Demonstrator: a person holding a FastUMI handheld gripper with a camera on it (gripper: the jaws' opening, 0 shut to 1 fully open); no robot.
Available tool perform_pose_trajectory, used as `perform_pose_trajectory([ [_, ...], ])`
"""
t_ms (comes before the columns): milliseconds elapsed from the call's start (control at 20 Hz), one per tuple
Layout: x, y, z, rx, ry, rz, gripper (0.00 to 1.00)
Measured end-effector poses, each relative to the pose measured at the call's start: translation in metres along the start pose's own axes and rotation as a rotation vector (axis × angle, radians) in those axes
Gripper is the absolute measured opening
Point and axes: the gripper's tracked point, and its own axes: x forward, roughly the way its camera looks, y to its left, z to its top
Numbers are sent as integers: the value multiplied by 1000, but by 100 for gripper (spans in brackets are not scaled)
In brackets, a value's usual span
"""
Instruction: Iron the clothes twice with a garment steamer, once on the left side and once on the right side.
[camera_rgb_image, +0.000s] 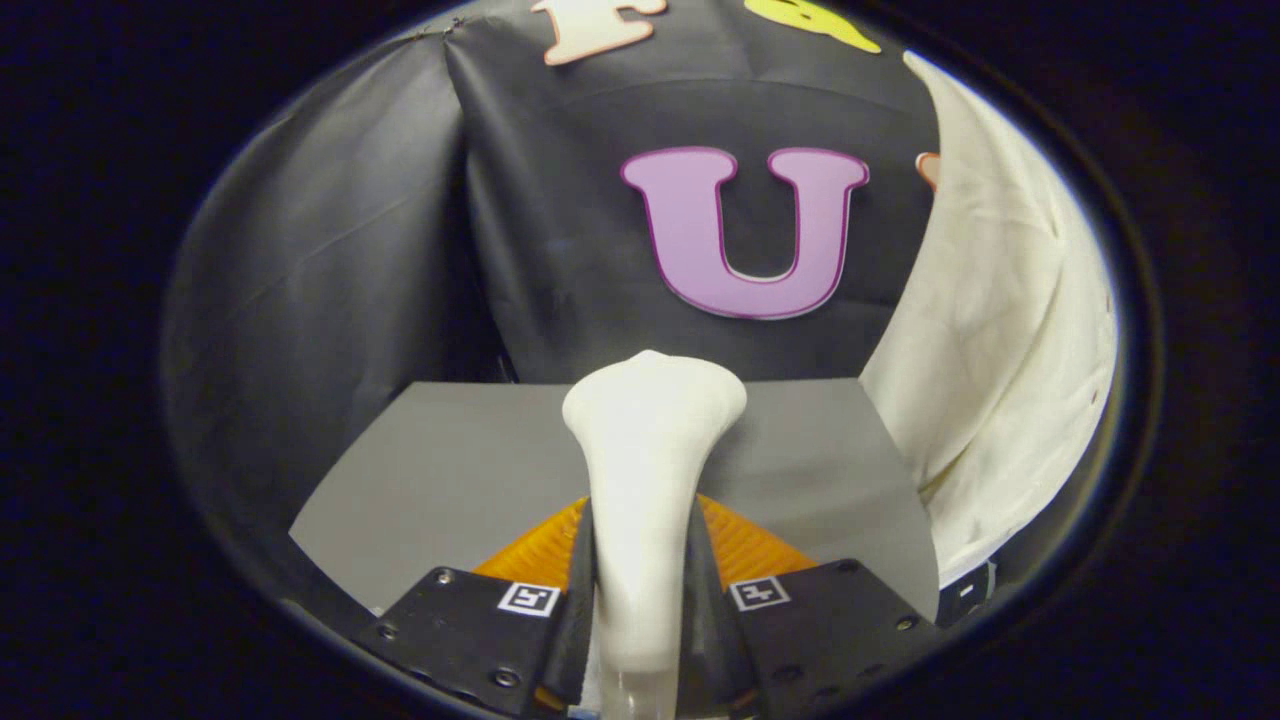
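Note:
A white garment steamer (645, 470) stands upright between my fingers, its wide head pointing away from me over the grey table (440, 470). My gripper (640, 560) is shut on the steamer's narrow handle, both fingers pressing its sides. A cream-white garment (1000, 340) hangs to the right, beyond the fingers and off to the side of the steamer head. The steamer head is apart from the cloth, with a gap of table and booth wall between them.
The grey table's far edge meets the black booth wall (560, 250) just beyond the steamer head. The wall also curves round on the left. The garment's lower hem reaches down past the table's right edge.

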Motion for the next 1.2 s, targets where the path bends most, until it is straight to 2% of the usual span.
perform_pose_trajectory([
  [200, -27, -2, 31, 10, -171, 17, 46],
  [400, -45, -8, 43, 84, -259, -4, 46],
  [850, -70, -27, 70, 89, -306, -55, 45],
  [1000, -104, -60, 81, 38, -334, -86, 45],
  [1200, -120, -104, 105, 28, -365, -122, 45],
])
